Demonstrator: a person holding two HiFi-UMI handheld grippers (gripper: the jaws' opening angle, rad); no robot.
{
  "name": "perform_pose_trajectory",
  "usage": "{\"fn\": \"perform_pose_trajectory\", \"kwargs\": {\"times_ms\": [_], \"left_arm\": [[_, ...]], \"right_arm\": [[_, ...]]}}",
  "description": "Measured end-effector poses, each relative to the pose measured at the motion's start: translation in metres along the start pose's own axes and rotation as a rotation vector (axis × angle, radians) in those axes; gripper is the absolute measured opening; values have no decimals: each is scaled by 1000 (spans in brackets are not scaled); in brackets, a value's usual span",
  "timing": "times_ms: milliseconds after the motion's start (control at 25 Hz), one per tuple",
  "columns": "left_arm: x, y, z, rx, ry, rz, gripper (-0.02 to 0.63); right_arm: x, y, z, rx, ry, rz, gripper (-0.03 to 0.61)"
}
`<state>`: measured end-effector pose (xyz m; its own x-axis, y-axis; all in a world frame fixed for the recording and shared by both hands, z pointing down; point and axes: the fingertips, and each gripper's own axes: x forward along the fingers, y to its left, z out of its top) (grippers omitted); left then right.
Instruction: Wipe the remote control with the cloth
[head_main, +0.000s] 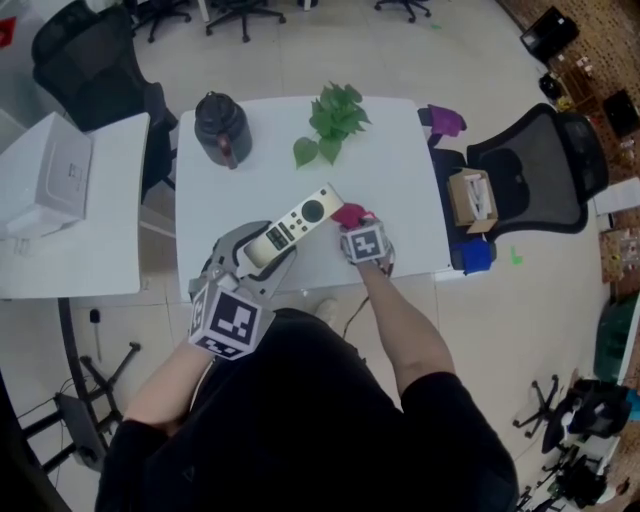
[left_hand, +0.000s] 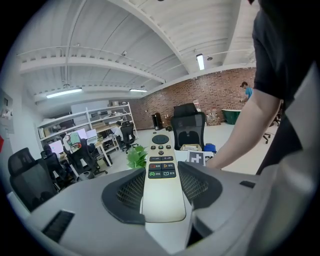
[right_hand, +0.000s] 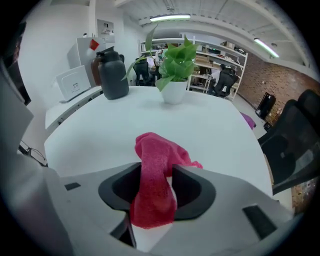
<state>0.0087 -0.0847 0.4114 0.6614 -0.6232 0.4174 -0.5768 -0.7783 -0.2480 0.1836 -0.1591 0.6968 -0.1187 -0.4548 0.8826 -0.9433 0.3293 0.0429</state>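
Observation:
A cream remote control (head_main: 293, 226) (left_hand: 161, 180) is held above the front edge of the white table (head_main: 390, 170), buttons up, pointing away to the right. My left gripper (head_main: 262, 250) (left_hand: 161, 189) is shut on its near end, a pad against each long side. A pink cloth (head_main: 347, 213) (right_hand: 156, 175) lies bunched on the table just right of the remote's far end. My right gripper (head_main: 358, 224) (right_hand: 156, 194) points steeply down over it, jaws standing wide, with a strip of the cloth rising into the gap between them.
A dark jug (head_main: 221, 128) (right_hand: 113, 75) and a potted plant (head_main: 332, 120) (right_hand: 175, 70) stand at the table's far side. A black office chair (head_main: 530, 170) with a box on its seat is at the right. A white side table (head_main: 60, 220) stands at the left.

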Motion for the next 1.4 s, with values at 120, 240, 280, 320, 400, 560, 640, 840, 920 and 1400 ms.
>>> {"fn": "perform_pose_trajectory", "kwargs": {"times_ms": [120, 240, 280, 320, 400, 560, 640, 840, 920, 1400], "left_arm": [[0, 0, -1, 9, 5, 9, 209], [2, 1, -1, 17, 9, 17, 209], [3, 2, -2, 24, 10, 20, 209], [4, 3, -2, 32, 11, 23, 209], [8, 7, -5, 50, 15, 33, 209], [17, 20, -13, 76, 33, 55, 209], [21, 26, -17, 90, 41, 67, 209], [33, 38, -26, 140, 65, 89, 209], [37, 39, -27, 165, 75, 91, 209], [38, 22, -8, 468, 63, 101, 209]], "right_arm": [[-4, -7, -1, -4, 11, -36, 125], [-15, -9, 2, 23, -15, -29, 105], [-21, -6, 9, 38, -58, -5, 103], [-30, -3, 17, 57, -113, 25, 100], [-54, 2, 30, 88, -213, 65, 98], [-118, 13, 54, 92, -383, 107, 97], [-156, 21, 68, 66, -470, 117, 96], [-251, 58, 104, -67, -667, 133, 95], [-280, 79, 118, -148, -728, 148, 95], [-287, 192, 142, -636, -599, 251, 95]]}}
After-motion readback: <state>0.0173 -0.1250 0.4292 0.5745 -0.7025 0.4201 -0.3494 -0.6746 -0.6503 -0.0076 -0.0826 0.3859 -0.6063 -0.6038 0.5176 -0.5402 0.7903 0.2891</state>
